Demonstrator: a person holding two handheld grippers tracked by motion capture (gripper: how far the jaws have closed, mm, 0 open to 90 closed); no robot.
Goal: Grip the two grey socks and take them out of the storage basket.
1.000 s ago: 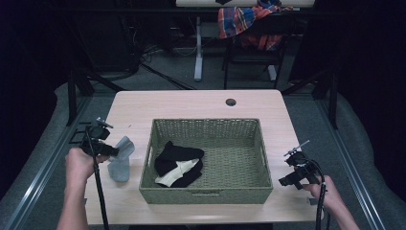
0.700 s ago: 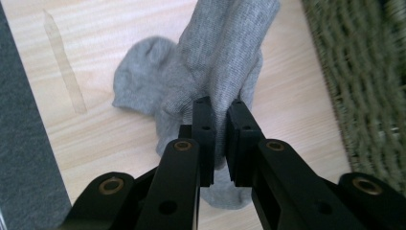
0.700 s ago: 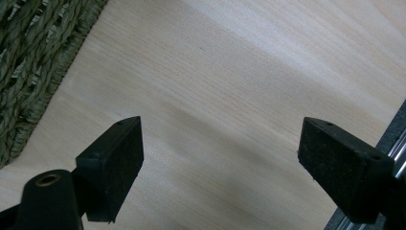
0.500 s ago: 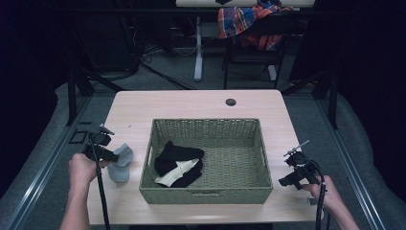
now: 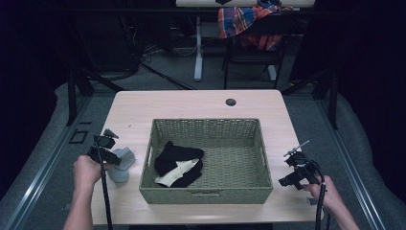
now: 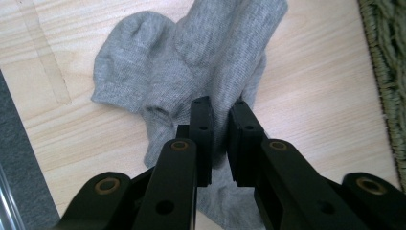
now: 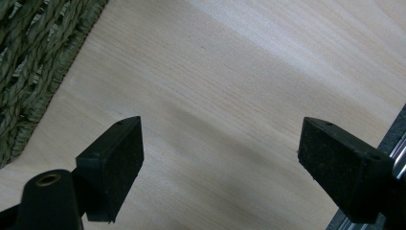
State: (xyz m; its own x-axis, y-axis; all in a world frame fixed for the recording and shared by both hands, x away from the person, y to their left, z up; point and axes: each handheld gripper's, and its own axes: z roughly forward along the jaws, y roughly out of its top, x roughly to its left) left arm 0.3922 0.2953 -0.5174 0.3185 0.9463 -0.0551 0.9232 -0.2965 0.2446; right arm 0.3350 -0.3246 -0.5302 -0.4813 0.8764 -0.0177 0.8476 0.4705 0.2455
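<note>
To your left, the strip of table [image 5: 129,108] between its edge and the wicker basket [image 5: 207,194] is narrow, and the grey sock [image 5: 122,163] lying there takes up most of it, so you have little room to pass beside the basket wall. On your right the bare wood beside the basket is free, and the far end of the table beyond the basket is open too, apart from the small round hole [image 5: 231,102]. The basket's upright walls block any level move inward; inside, the black and white cloth [image 5: 179,164] covers the left part of its floor, the right part lies free.

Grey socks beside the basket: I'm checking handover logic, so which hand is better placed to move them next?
Left. The left claw is shut on the grey socks, close beside the basket. The right claw is open over bare table on the basket's far side, so it would likely have to cross over.
</note>
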